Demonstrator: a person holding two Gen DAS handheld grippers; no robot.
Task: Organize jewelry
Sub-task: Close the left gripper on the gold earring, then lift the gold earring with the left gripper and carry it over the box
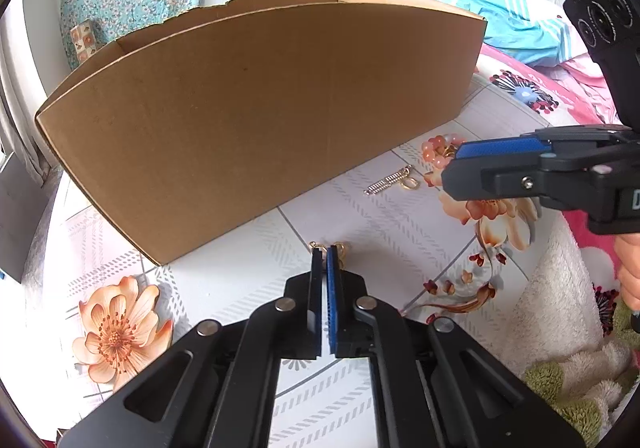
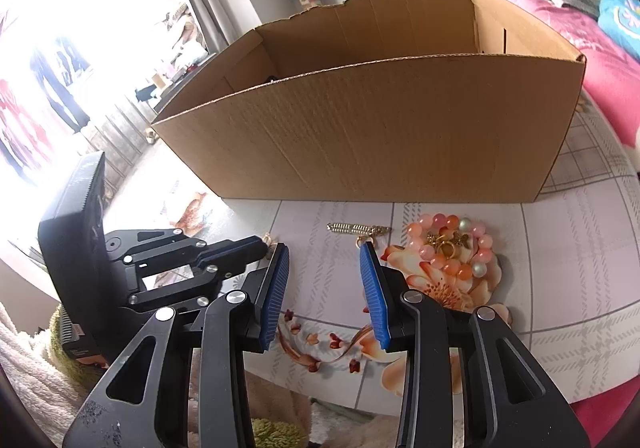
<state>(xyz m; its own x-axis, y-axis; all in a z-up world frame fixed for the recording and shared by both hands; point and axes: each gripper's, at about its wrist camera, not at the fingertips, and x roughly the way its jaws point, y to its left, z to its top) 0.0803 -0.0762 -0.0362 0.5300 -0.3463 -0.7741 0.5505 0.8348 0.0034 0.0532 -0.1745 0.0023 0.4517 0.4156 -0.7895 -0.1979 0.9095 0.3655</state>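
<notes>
My left gripper (image 1: 324,250) is shut on a small gold earring (image 1: 341,246) resting on the floral tablecloth, just in front of the open cardboard box (image 1: 256,119). It shows in the right wrist view (image 2: 267,246) at the left. My right gripper (image 2: 325,250) is open and empty above the cloth, also seen in the left wrist view (image 1: 452,163). A silver bar earring (image 1: 389,180) (image 2: 352,228) lies near the box. A pink bead bracelet (image 2: 454,248) (image 1: 438,153) with small gold pieces (image 2: 446,242) inside its ring lies to the right.
The box (image 2: 380,135) stands open-topped across the table's far side. The cloth (image 2: 560,288) has flower prints. Pink bedding (image 1: 540,87) and a blue garment (image 1: 500,19) lie right of the table. A fluffy towel (image 1: 560,308) sits at the near right edge.
</notes>
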